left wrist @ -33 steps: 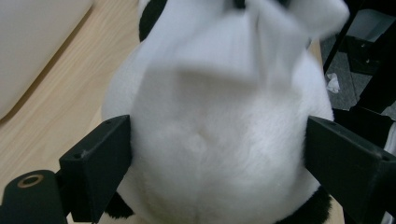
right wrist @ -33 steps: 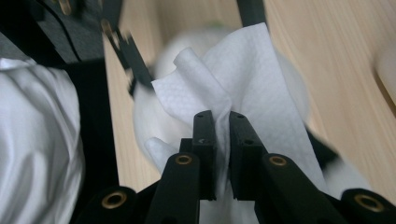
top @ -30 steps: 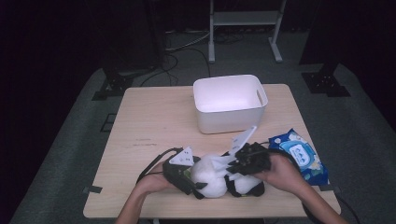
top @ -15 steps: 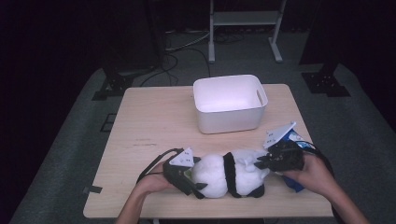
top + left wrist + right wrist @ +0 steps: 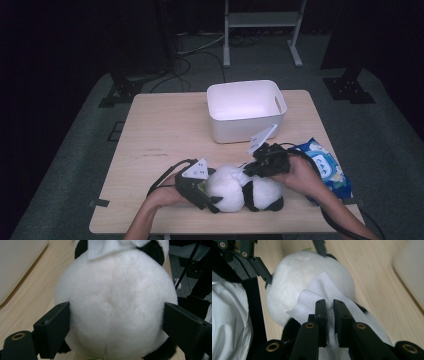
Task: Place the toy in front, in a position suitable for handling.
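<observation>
The panda [image 5: 115, 305] runs off the top and bottom of the left gripper view, so its face is hidden. In the right gripper view the wipe [image 5: 322, 297] slips behind the jaws. Beside the panda, the blue pack [image 5: 325, 167] is partly covered by the right hand [image 5: 300, 175], its print too small to read.

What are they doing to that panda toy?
A person is wiping a panda toy on the table. The left gripper has its jaws around the toy's round white body, one on each side. The right gripper pinches a white wipe and presses it on the toy. A blue pack of wipes lies by the right hand, and a white tub stands behind the toy.
</observation>
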`<move>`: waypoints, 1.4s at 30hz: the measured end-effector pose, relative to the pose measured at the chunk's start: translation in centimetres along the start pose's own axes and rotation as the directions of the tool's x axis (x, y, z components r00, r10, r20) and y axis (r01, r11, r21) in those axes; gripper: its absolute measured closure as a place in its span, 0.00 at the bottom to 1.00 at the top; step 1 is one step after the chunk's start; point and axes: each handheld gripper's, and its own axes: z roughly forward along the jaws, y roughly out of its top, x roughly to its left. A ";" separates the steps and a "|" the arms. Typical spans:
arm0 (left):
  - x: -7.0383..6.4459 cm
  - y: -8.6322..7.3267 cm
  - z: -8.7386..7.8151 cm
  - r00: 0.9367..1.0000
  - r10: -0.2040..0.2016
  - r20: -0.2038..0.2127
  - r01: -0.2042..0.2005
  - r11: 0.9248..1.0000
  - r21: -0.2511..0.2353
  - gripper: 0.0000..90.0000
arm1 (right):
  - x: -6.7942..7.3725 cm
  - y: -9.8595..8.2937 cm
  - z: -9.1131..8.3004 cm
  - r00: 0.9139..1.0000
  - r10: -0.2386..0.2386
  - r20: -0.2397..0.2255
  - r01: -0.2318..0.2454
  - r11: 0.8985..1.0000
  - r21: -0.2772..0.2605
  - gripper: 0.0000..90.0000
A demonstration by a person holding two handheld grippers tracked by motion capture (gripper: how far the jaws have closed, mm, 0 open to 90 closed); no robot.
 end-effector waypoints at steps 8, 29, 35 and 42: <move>0.1 0.0 0.1 1.000 -0.008 0.005 0.008 1.000 -0.003 0.09 | 1.5 4.0 3.1 0.995 -0.085 -0.059 0.086 0.996 0.021 0.91; 0.4 -0.4 0.1 0.999 -0.034 0.012 0.034 0.999 0.014 0.04 | 0.0 4.2 2.9 0.995 -0.058 -0.080 0.064 0.995 0.070 0.92; 0.5 -0.3 0.0 0.999 -0.040 0.017 0.040 0.999 0.006 0.04 | -1.5 1.1 0.1 1.000 0.008 -0.027 -0.005 0.995 0.096 0.92; 0.8 0.0 -1.0 0.997 -0.074 0.025 0.075 0.997 -0.036 0.04 | -0.7 -1.2 -0.6 0.998 0.035 -0.051 -0.032 0.998 0.049 0.92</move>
